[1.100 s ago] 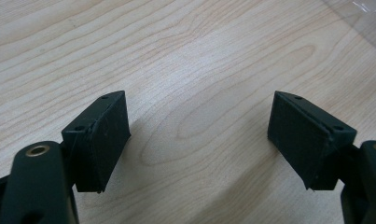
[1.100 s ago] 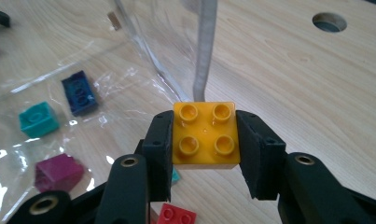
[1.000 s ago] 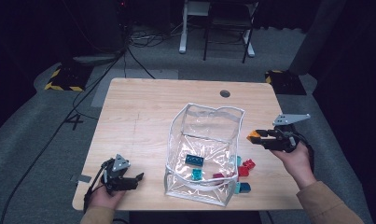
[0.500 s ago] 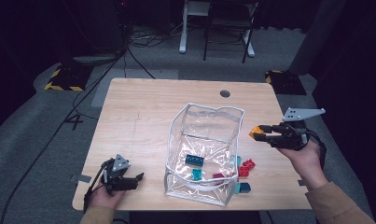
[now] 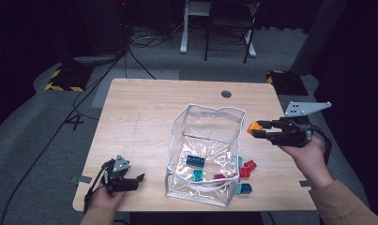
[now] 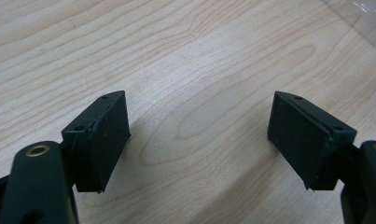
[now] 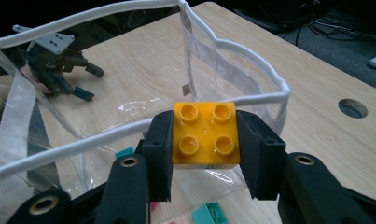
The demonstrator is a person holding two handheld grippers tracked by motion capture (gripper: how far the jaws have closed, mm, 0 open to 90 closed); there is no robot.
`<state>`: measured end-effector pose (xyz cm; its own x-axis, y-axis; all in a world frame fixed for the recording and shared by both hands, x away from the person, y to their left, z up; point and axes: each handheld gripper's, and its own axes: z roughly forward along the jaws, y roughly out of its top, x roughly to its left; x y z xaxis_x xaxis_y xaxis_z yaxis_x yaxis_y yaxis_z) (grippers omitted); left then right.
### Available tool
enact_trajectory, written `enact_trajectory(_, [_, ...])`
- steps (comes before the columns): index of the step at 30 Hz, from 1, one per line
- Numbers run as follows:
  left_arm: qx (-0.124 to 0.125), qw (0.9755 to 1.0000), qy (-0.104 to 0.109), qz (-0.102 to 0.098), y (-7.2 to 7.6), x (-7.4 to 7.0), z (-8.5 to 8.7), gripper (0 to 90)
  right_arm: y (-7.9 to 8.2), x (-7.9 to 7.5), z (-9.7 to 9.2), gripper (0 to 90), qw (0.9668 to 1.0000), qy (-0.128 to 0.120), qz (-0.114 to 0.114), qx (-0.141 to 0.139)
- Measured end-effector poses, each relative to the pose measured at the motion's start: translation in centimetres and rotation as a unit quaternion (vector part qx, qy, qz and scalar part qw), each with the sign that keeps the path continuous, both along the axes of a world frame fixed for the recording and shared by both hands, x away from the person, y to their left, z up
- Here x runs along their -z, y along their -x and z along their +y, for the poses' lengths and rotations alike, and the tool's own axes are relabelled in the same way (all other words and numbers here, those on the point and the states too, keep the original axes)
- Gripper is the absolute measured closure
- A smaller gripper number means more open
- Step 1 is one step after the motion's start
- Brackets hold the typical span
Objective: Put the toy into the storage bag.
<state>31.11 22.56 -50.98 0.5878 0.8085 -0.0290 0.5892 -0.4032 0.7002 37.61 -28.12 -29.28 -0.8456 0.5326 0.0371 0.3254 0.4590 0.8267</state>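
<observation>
we held the orange duplo brick (image 7: 205,134) pinched in the right tongs (image 5: 258,130), just outside the right wall of the clear plastic bag (image 5: 201,180), level with its white rim. the bag's open mouth lay straight ahead of the tongs, so we judged the next move a short carry over that rim and a release. the brick was square, with no long axis to speak of, its four studs facing up towards the gripper's camera. the left tongs (image 5: 136,180) rested spread and empty on the table (image 5: 144,112), well left of the bag.
</observation>
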Motion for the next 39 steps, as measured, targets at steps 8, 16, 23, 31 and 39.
enact_trajectory(8, [0.0,1.0,0.0,0.0,0.0,0.0,0.0,21.1,0.1,-1.3,1.7,59.4,0.9998,-0.001,-0.005,-0.019])
enact_trajectory(16, [-0.001,1.0,0.0,-0.001,0.0,0.0,0.0,21.1,0.0,-2.2,3.9,59.4,0.9993,0.003,-0.01,-0.035])
enact_trajectory(23, [-0.001,1.0,0.0,0.0,0.0,0.0,0.0,21.1,-0.4,-2.4,5.7,59.4,0.9988,0.007,-0.007,-0.047])
enact_trajectory(31, [0.0,1.0,0.0,0.0,0.0,0.0,0.0,21.0,-0.9,-2.4,8.4,59.4,0.9981,0.013,0.001,-0.061])
enact_trajectory(39, [-0.001,1.0,0.0,0.0,0.0,0.0,0.0,21.0,-1.5,-1.6,10.9,59.4,0.9969,0.028,0.016,-0.071])
